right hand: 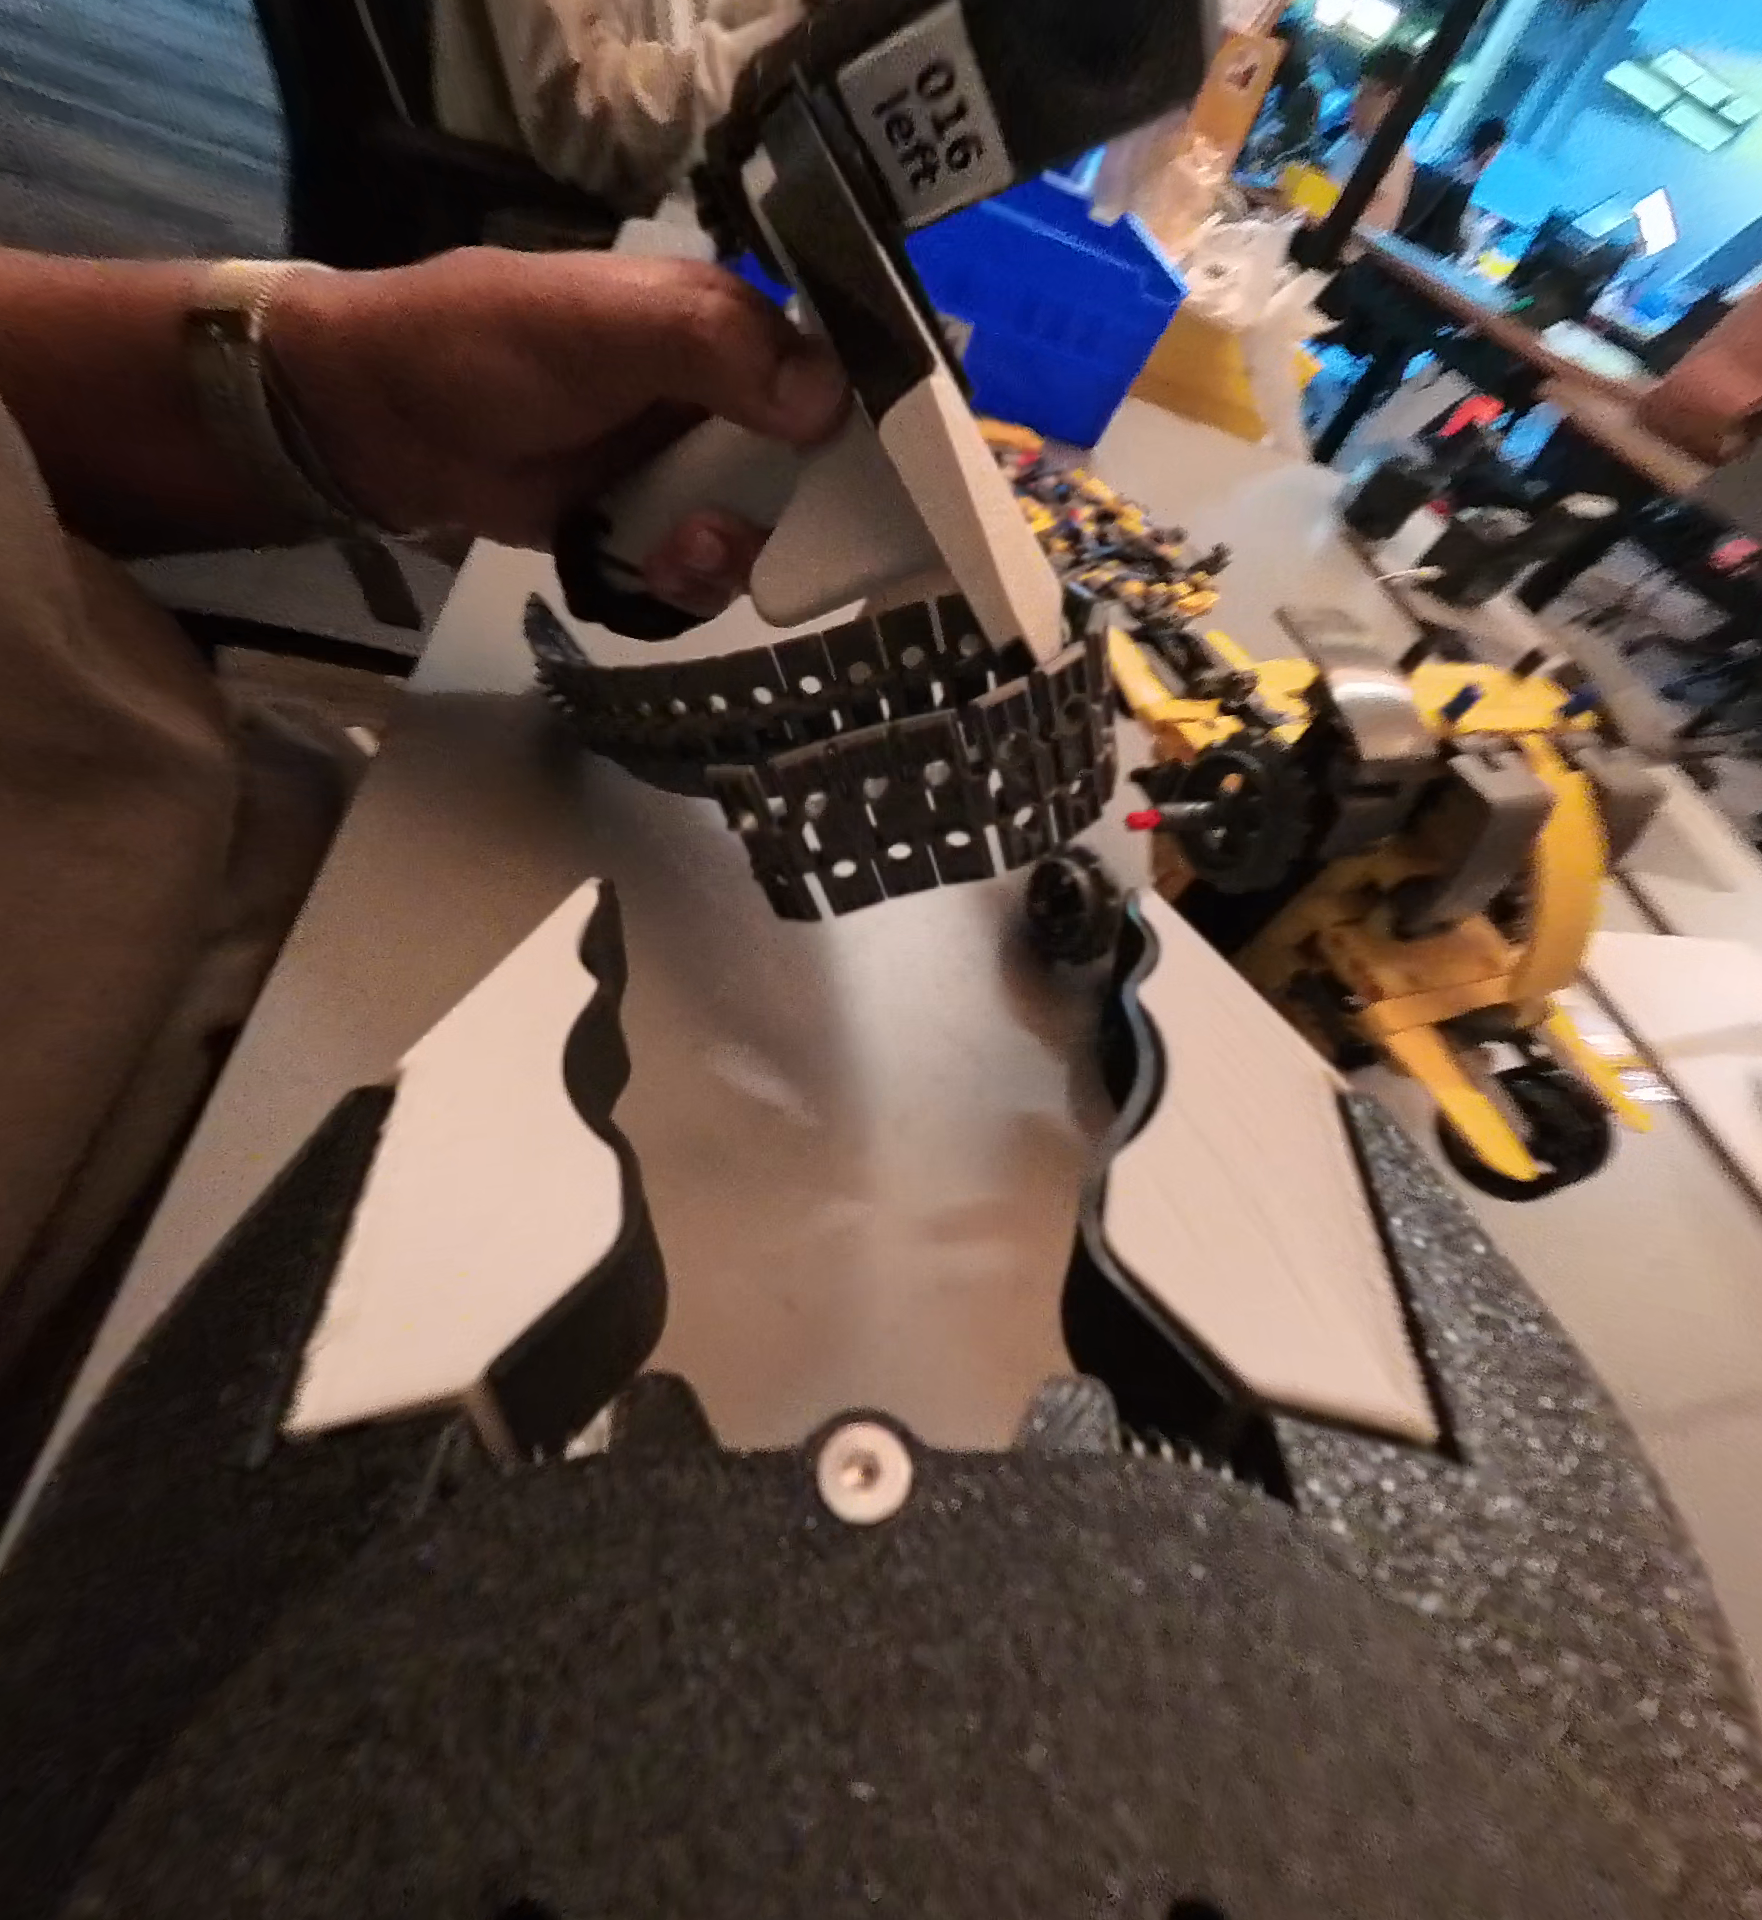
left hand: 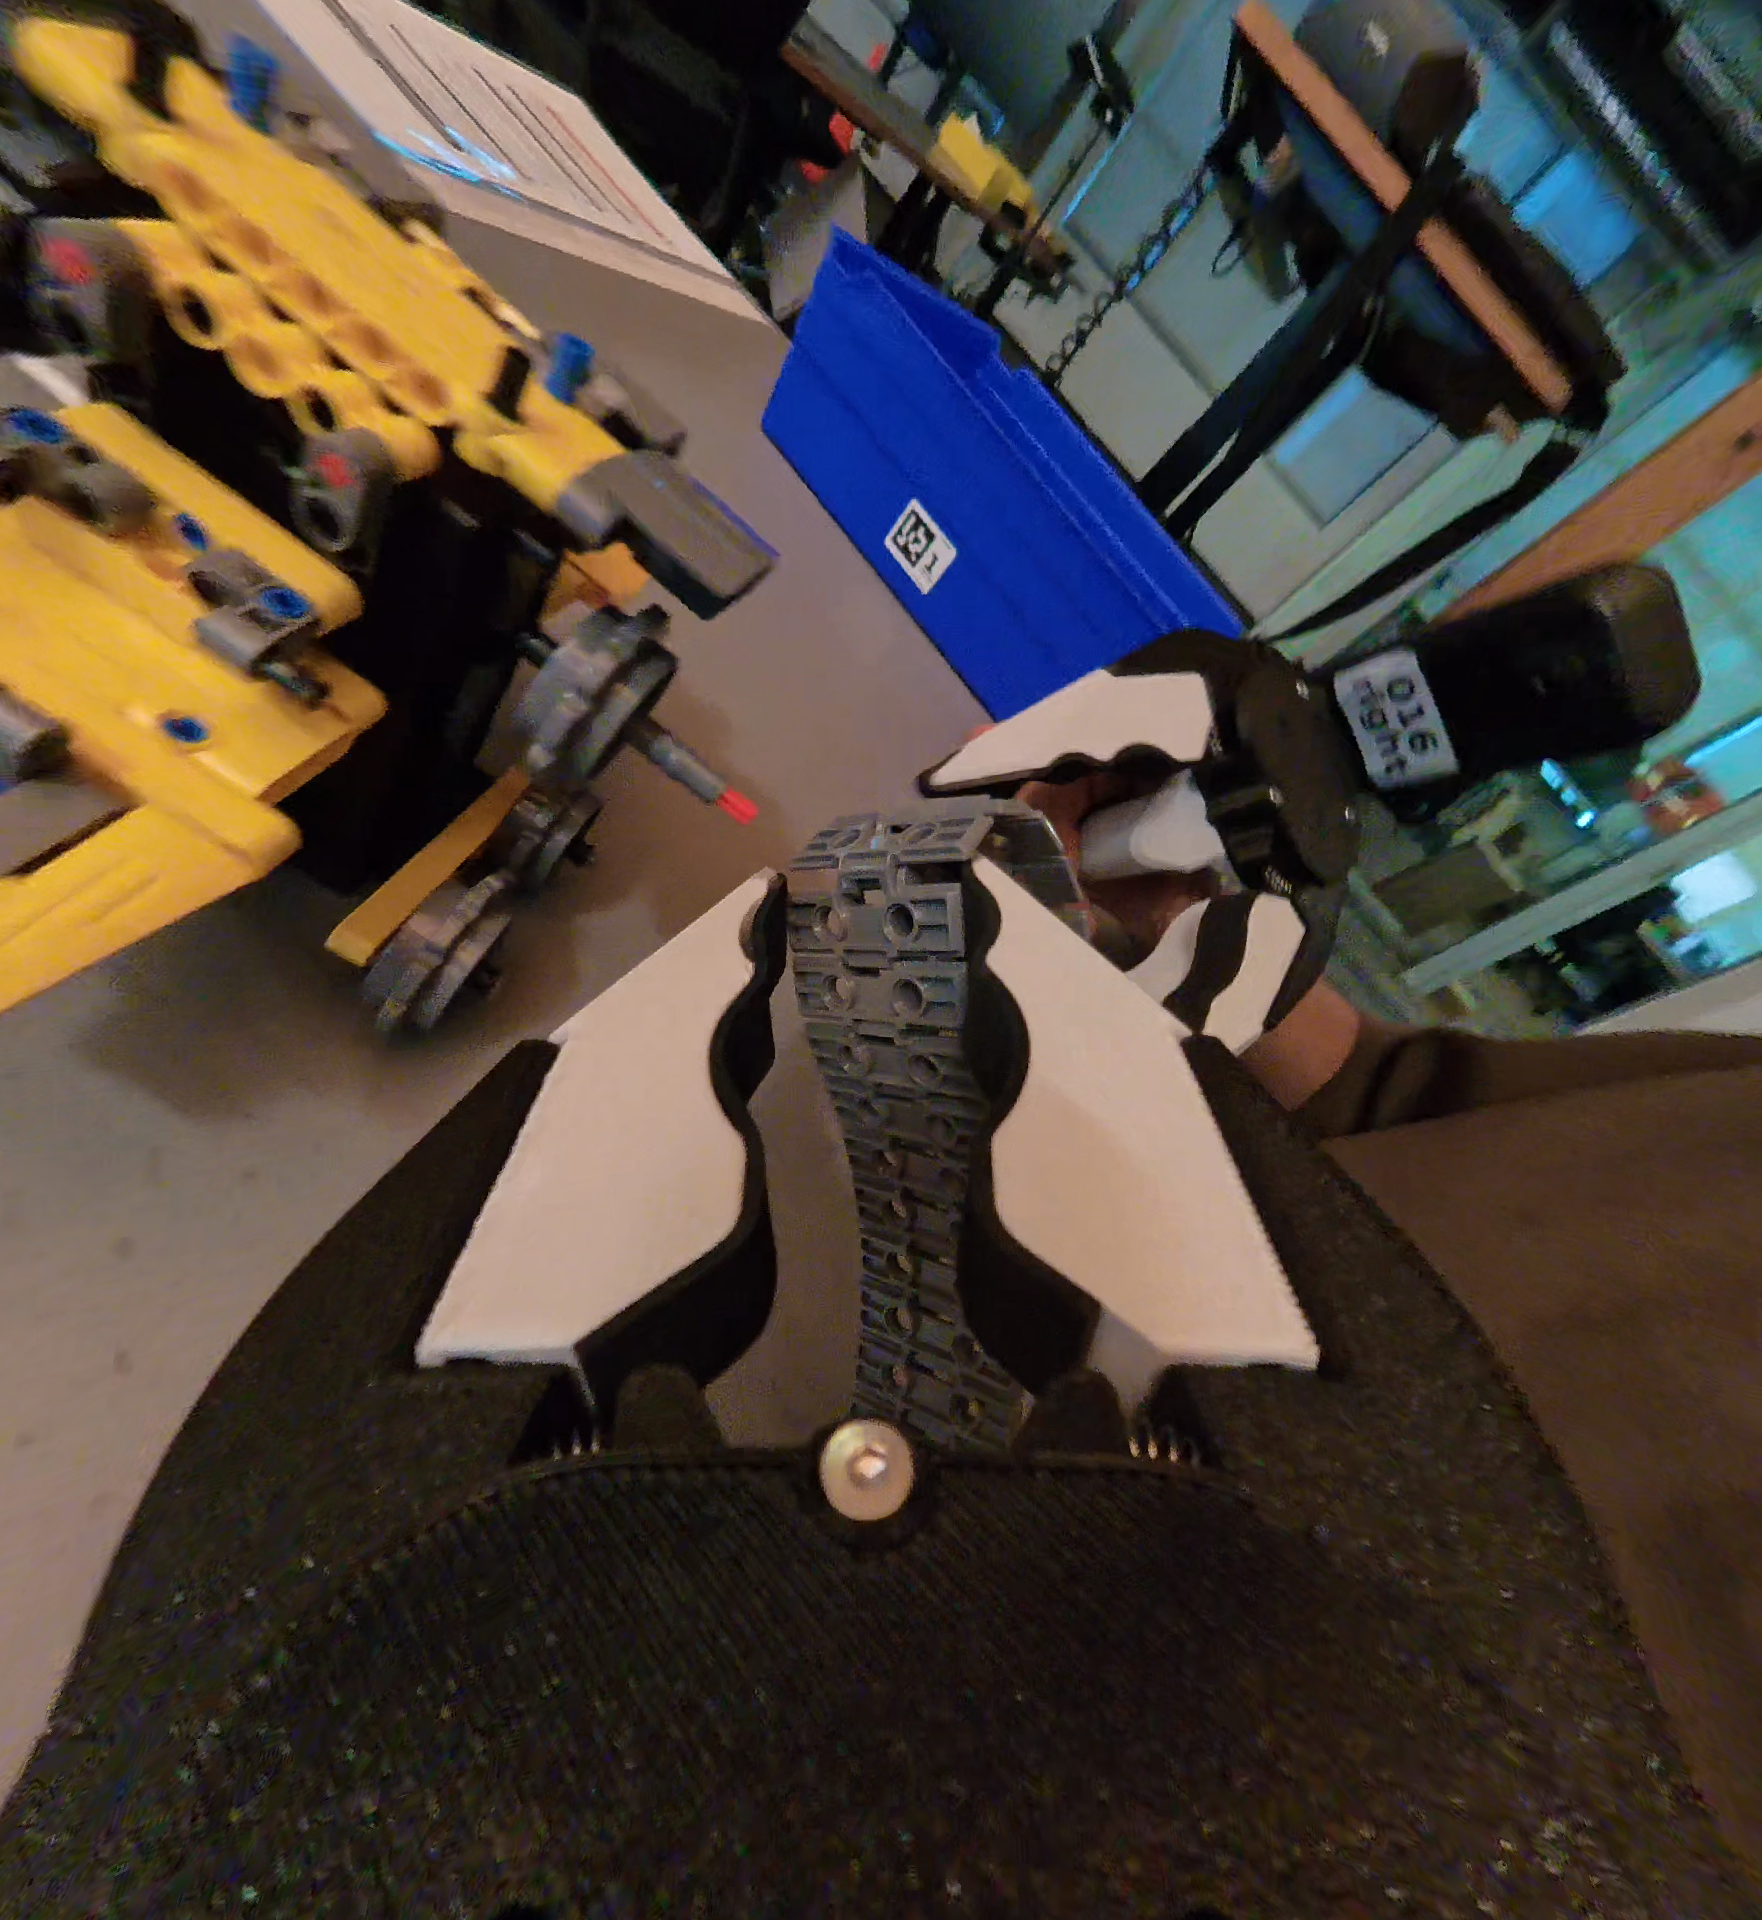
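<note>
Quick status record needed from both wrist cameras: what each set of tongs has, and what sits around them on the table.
left tongs: shut on the grey track belt, which runs back between the fingers
right tongs: open, empty, hovering just short of the belt's hanging loop
track belt: linked plates with holes, held above the grey table
nearest model: yellow brick vehicle, standing on the table, bare wheel hubs and a red-tipped axle facing the tongs
behind: blue bin on the table

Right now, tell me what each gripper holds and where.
Left gripper pinches the grey track chain near its folded end; right gripper is open, holding nothing.
</note>
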Demonstrator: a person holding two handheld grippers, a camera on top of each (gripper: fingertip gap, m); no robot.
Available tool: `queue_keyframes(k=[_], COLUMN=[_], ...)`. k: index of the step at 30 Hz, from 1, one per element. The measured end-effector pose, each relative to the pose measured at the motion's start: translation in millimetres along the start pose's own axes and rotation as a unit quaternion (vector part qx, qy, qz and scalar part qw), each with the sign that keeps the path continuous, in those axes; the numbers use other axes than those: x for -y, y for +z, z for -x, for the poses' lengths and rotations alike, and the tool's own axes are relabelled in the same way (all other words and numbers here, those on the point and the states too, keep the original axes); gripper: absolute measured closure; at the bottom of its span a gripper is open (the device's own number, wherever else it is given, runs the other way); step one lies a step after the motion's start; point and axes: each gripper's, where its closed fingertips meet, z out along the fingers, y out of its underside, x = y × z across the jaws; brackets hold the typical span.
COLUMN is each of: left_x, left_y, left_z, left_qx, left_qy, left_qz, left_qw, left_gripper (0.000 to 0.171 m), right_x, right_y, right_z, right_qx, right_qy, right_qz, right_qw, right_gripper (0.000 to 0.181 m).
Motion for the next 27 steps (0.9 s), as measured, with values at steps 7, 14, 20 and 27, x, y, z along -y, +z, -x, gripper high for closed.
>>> queue_keyframes(k=[7, 14, 20, 27], left_x=[6, -14, -27, -44], left_y=[-10, 3, 13, 24], left_z=[5, 1, 6, 3], left_qx=[-0.041, -0.044, -0.036, -0.035], left_qy=[-0.069, -0.07, -0.08, -0.08], left_qz=[-0.027, 0.037, 0.102, 0.16], left_qw=[0.996, 0.996, 0.991, 0.983], left_gripper=[0.142, 0.146, 0.146, 0.147], right_x=[8, 22, -1, -10], right_y=[13, 13, 17, 28], right_z=[-6, 13, 7, 14], right_qx=[-0.156, -0.241, -0.234, -0.207], right_qy=[-0.206, -0.431, -0.519, -0.585], right_qz=[0.04, 0.028, 0.11, 0.144], right_qw=[0.965, 0.869, 0.815, 0.771], right_gripper=[0.097, 0.148, 0.124, 0.137])
